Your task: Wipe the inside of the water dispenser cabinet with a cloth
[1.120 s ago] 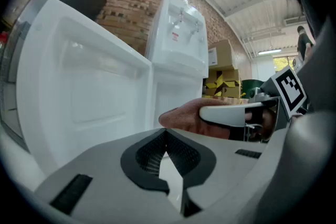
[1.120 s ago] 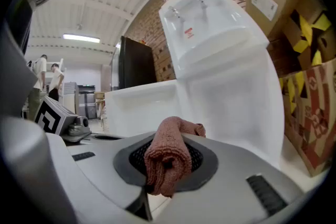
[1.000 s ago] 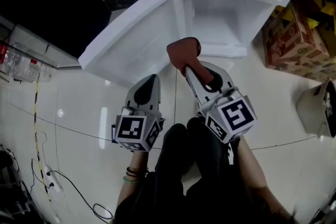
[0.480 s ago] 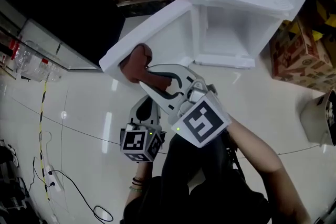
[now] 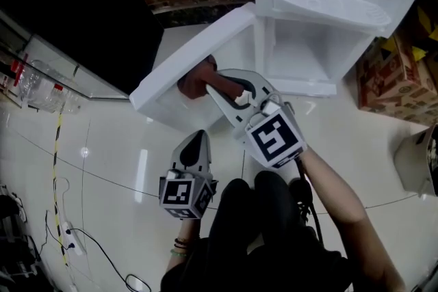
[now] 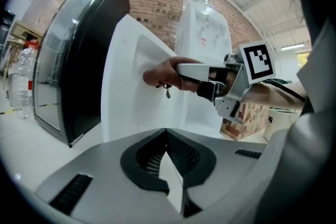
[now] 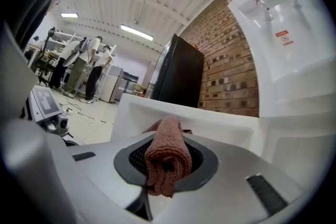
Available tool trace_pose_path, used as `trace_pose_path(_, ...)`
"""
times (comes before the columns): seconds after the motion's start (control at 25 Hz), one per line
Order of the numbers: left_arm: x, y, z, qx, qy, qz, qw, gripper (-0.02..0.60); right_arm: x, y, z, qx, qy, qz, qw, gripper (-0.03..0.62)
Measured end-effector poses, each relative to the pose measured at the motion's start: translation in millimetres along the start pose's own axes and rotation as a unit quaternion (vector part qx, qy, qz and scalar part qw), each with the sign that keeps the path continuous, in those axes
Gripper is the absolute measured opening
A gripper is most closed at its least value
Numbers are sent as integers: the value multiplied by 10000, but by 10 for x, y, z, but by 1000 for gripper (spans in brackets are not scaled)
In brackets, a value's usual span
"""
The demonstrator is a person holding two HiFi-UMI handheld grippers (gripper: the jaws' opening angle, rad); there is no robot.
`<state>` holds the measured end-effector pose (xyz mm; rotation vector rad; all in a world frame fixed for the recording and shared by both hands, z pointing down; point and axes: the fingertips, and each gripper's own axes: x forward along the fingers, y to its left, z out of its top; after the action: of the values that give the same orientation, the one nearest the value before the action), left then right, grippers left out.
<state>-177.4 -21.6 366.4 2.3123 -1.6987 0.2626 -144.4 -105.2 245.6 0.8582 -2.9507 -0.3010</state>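
I see the reddish-brown cloth [image 7: 167, 157], rolled thick, clamped in my right tongs [image 5: 219, 90] against the open cabinet door [image 5: 205, 51]; my left tongs [image 6: 167, 134] are closed and held low.

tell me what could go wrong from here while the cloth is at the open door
1. The door hangs open with nothing bracing it. The left gripper is shut, empty and away from it, so wiping pressure may swing the door.
2. The right gripper pinches the cloth as a bunched roll. Dragging it across the panel could pull it from the jaws.
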Motion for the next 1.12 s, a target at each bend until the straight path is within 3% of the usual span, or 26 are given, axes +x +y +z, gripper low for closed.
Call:
trace_pose_path(0.32, 50, 1, -111, -71, 130, -70, 9999, -17, -395, -1024, -330, 201, 238, -1294, 9911, 77)
trace_pose_path(0.52, 18, 8, -107, -70, 131, -23, 9999, -17, -539, -1185, -421, 298, 305, -1497, 9878, 78)
trace_pose_path(0.64, 16, 41, -121, -115, 141, 33, 9998, -17, -486, -949, -293, 451, 67, -1177, 9920, 77)
trace_pose_path(0.76, 24, 39, -150, -129, 175, 14, 9998, -17, -374, -433, -108, 403, -170, -513, 9977, 77)
trace_pose_path(0.96, 15, 32, -192, -145, 216, -22, 9997, -17, -160, 492, -162, 187, 163, 649, 9976, 78)
trace_pose_path(1.12, -1, 29, -209, -186, 222, -33, 9996, -17, 5, 747, -314, -65, 269, 877, 9958, 78)
